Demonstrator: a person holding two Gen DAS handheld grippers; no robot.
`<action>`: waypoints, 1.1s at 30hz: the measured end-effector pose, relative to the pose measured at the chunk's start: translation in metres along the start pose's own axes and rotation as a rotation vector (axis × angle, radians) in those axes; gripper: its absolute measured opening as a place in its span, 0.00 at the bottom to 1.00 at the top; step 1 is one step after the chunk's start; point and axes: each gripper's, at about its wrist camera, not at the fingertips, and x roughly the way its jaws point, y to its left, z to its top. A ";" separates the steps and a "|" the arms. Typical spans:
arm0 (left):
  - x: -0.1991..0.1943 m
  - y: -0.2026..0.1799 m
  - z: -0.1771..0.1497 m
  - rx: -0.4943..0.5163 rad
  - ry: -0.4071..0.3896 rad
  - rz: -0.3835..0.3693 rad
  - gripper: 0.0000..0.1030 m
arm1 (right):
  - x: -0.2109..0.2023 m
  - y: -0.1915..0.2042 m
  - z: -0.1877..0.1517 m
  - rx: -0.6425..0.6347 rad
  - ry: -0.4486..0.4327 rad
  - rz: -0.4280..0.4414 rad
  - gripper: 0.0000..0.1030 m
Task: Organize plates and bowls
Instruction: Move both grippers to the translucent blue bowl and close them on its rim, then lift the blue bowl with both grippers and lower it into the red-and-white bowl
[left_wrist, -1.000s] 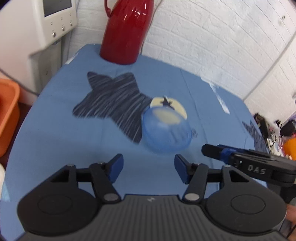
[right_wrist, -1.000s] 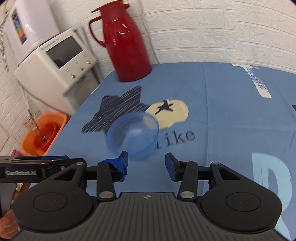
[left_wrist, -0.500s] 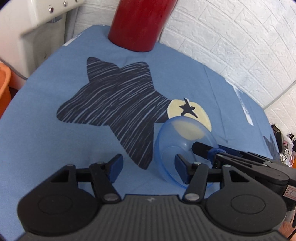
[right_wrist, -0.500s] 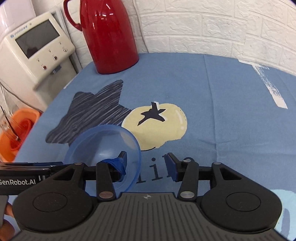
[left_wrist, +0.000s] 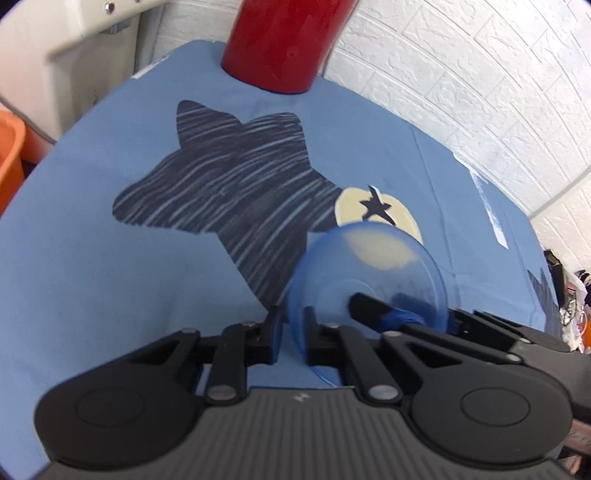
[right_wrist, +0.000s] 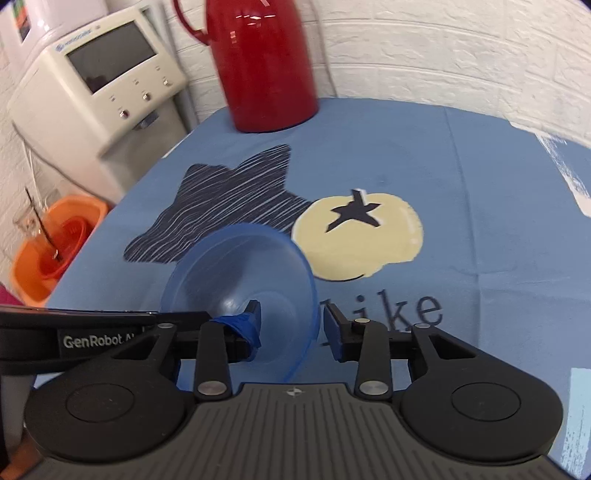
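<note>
A translucent blue bowl (left_wrist: 369, 273) stands tilted on its side on the blue tablecloth (left_wrist: 92, 240), its hollow facing the right wrist camera. My left gripper (left_wrist: 293, 336) is shut on the bowl's near rim, one finger on each side of the thin wall. In the right wrist view the same bowl (right_wrist: 236, 273) fills the lower middle. My right gripper (right_wrist: 291, 328) is open and straddles the rim: its taped left finger (right_wrist: 247, 328) is inside the bowl and the other finger is outside. The left gripper's arm (right_wrist: 92, 339) comes in from the left.
A tall red thermos (right_wrist: 262, 66) stands at the back of the table by the white brick wall. A white appliance (right_wrist: 99, 85) and an orange bucket (right_wrist: 48, 254) sit past the table's left edge. The cloth carries a dark star print (left_wrist: 229, 192).
My left gripper has moved in and shut on the bowl's rim; it was wide open before. The bowl has tipped up on its side. The right gripper's gap looks unchanged.
</note>
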 end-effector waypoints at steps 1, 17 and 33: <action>-0.004 -0.001 -0.003 0.006 -0.004 0.001 0.00 | -0.002 0.002 -0.001 0.002 0.001 0.000 0.20; -0.110 -0.063 -0.092 0.147 -0.033 -0.074 0.00 | -0.120 0.004 -0.070 0.001 -0.008 -0.004 0.26; -0.172 -0.148 -0.242 0.368 0.014 -0.203 0.00 | -0.257 -0.023 -0.212 0.095 -0.079 -0.095 0.29</action>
